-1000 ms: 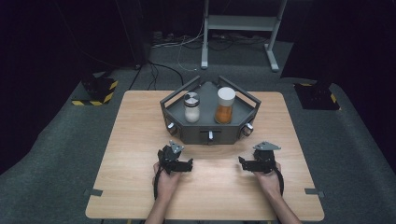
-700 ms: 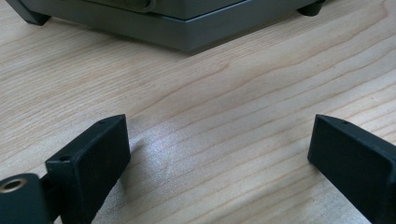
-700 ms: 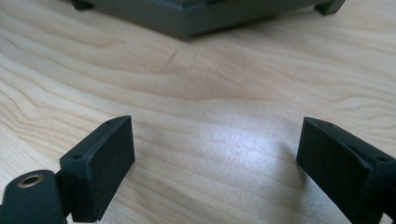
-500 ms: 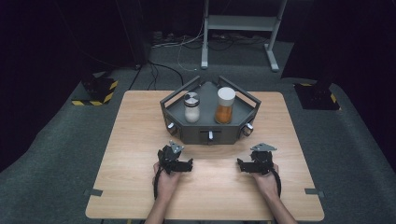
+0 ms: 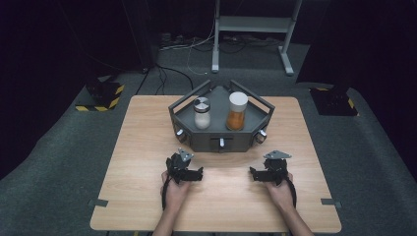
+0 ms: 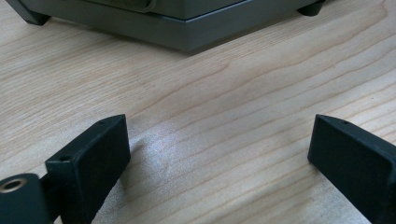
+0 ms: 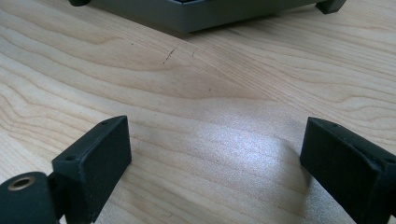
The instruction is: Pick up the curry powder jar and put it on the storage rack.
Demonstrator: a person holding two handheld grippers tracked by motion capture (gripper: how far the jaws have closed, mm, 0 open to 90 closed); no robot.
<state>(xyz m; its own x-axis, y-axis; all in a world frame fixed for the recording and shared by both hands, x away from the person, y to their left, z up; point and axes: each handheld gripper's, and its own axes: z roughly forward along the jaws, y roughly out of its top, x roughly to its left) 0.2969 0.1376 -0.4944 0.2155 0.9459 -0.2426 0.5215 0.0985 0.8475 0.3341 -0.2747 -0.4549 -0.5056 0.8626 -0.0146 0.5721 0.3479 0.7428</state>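
Note:
A grey angular tray (image 5: 220, 142) stands mid-table. It holds a shaker with white contents and a silver lid (image 5: 201, 114) and a taller jar with orange contents and a white lid (image 5: 236, 112). My left gripper (image 5: 186, 167) rests low over the wood in front of the tray's left part, open, with bare table between its jaws (image 6: 219, 126). My right gripper (image 5: 269, 167) sits in front of the tray's right part, open. Its jaws have just been opening, with nothing between them (image 7: 215, 126). The tray's base (image 6: 177, 28) lies just ahead of the left gripper, and the same base (image 7: 210, 14) ahead of the right.
The wooden table (image 5: 147, 147) stands on grey carpet. Small knobs (image 5: 222, 142) stick out of the tray's front wall. Cables (image 5: 187, 49) and a metal stand (image 5: 251, 24) lie on the floor beyond the far edge, with black-and-yellow blocks (image 5: 101, 96) at the sides.
The right gripper's jaws stand slightly wider apart than before. Both hands stay where they were, and the tray and jars have not moved.

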